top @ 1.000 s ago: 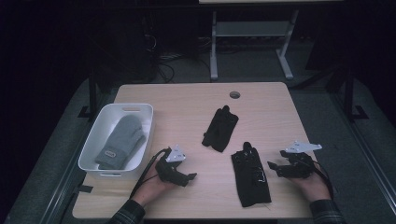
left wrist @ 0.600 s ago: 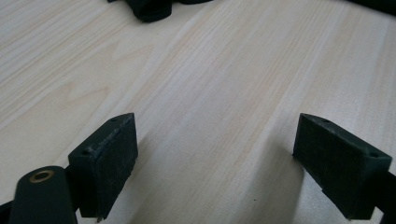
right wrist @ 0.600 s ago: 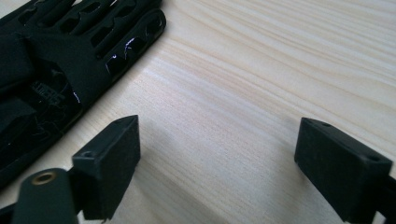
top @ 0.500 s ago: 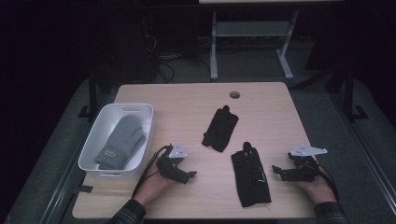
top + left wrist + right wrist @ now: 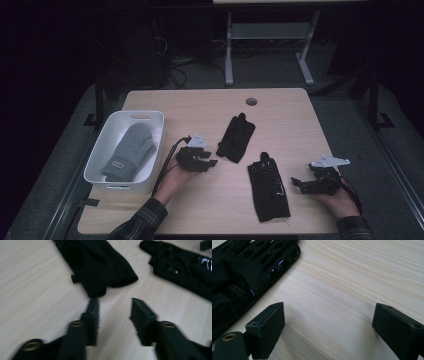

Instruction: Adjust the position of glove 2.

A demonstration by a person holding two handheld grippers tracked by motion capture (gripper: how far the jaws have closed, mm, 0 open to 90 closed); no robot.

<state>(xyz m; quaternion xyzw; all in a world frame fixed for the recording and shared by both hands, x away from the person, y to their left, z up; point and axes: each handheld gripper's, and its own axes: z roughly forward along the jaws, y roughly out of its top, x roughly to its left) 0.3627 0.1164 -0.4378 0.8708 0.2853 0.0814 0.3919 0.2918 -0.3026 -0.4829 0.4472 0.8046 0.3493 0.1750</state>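
Right now my left claw (image 5: 209,161) hangs over bare table (image 5: 200,102) with its jaws part-way in: they have just been closing, and in the left gripper view nothing sits between the pads, only wood. Just ahead of its tips lies the small black glove (image 5: 97,267), its cuff end nearest the claw but not touching it; in the high view that glove (image 5: 236,137) sits just beyond and to the right of the claw. Farther off on the claw's right is the long black glove (image 5: 269,186), which the left gripper view catches at its upper right (image 5: 182,267). Behind the left claw, toward the table's left edge, stands the white bin (image 5: 100,160) with a grey mitten (image 5: 129,151) lying inside it. My right claw (image 5: 299,183) is released, jaws spread wide and empty, having just been opening a little further, and it hovers low over the wood. The long glove (image 5: 244,272) lies just beside its left jaw, apart from it. Both claws are well apart, with the long glove between them.
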